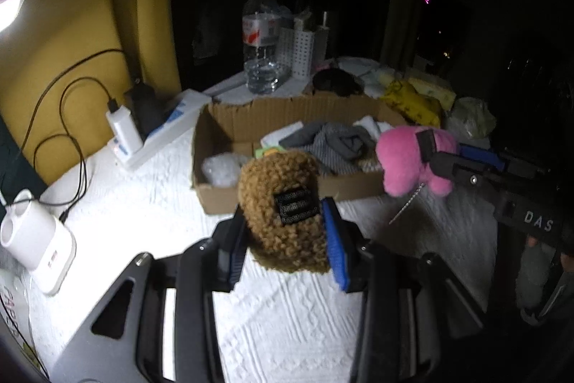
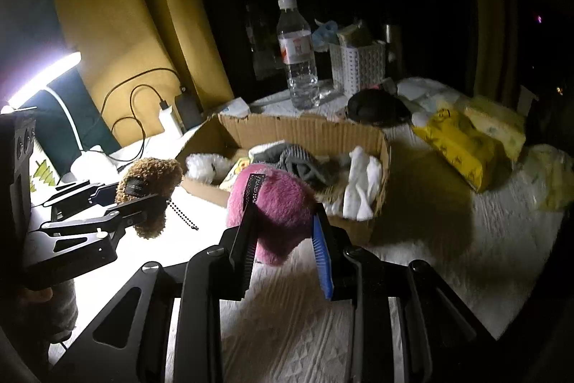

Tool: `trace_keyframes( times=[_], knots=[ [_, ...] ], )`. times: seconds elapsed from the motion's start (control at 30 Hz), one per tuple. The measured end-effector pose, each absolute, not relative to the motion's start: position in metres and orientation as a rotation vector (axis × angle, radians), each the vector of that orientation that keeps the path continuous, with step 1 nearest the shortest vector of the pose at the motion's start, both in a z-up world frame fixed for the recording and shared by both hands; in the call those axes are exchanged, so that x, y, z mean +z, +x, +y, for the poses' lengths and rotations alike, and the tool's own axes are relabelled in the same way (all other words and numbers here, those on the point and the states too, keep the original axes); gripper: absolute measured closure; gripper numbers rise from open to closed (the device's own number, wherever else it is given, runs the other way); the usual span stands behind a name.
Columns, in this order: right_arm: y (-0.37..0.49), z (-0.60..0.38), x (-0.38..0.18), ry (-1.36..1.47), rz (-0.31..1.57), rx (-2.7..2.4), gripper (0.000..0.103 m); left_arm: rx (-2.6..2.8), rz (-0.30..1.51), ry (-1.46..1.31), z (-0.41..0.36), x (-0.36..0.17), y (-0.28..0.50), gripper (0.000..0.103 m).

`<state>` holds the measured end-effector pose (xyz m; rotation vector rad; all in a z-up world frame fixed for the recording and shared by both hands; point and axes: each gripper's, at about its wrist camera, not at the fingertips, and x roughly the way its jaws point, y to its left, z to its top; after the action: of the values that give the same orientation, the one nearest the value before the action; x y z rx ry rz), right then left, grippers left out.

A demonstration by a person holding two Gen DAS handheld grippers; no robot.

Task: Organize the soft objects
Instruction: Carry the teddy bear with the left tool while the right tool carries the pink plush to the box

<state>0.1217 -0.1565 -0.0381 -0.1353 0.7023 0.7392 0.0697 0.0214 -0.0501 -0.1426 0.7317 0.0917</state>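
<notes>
1. From the left wrist camera, the left gripper has its two fingers pressed against the sides of a curly brown plush toy, which hangs clear above the white bedspread. A dark label faces the camera on the toy's front.
2. Just past the toy sits a cardboard box holding grey and white cloth pieces. The toy is in front of the box's near wall, not inside it.
3. To the right, the right gripper reaches in from the side, clamped on a pink plush toy held over the box's right front corner. A thin bead chain dangles below it.
4. Behind the box stand a water bottle and a white perforated basket; a yellow bag lies to the right.
5. From the right wrist camera, the right gripper is closed around the pink plush toy, just in front of the cardboard box.
6. At the left, the left gripper holds the brown plush toy above the brightly lit bedspread, near the box's left end, a bead chain hanging beneath.
7. A lamp glares at far left.
</notes>
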Motion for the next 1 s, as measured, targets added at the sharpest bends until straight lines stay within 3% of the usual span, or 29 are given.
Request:
trace_keyframes(
  times=[0.67,1.0],
  knots=[
    [0.192,-0.125,-0.034,-0.139,0.672,0.779,0.072,0.141,0.658,-0.186,0.048,-0.040,0.147,0.063],
    [0.220,-0.096,-0.065,-0.194,0.744,0.785,0.072,0.163,0.740,-0.215,0.063,-0.076,0.186,0.063]
  ],
)
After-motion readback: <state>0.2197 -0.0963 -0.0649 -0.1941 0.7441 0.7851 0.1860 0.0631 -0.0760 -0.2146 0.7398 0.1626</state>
